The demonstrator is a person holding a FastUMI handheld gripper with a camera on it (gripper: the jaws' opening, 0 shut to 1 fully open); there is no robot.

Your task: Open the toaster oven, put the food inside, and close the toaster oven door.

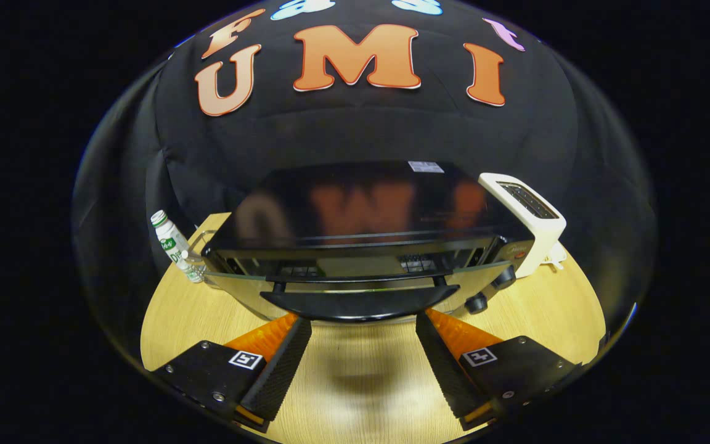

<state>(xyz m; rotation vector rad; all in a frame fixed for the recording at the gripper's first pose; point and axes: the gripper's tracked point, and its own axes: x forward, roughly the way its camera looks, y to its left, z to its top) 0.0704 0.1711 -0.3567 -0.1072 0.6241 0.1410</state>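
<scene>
The gripper view looks forward and slightly down, close above the toaster oven (367,228) on the table (170,314).

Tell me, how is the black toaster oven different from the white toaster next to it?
The toaster oven is black, wide and low; the toaster is white, narrow and taller for its width. The toaster oven has a glass door in front, swung partly down, with knobs beside it; the toaster has slots on top. Both stand on the wooden table. The gripper is open, its fingers just short of the door's handle.
</scene>
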